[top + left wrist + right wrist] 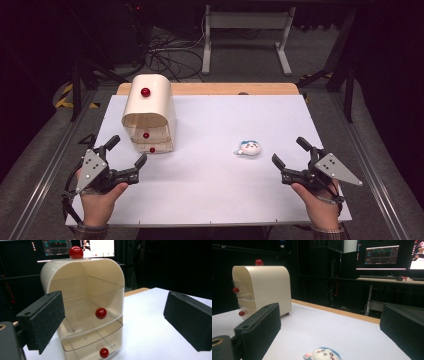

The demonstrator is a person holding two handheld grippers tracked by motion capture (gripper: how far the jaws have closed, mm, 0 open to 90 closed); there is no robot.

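A cream drawer cabinet with red knobs stands on the white table at the back left. Its two clear drawers face me and look shut, with a red knob on the upper one. My left gripper is open just in front of the cabinet, nothing between its jaws. A small white and blue plush toy lies right of centre. My right gripper stands open a little to the toy's right. The same toy lies close ahead between the right jaws, untouched.
A wooden strip borders the table's far edge. Beyond it are a desk frame and cables on the floor. Monitors glow on a desk behind the table. Metal rails run along both sides.
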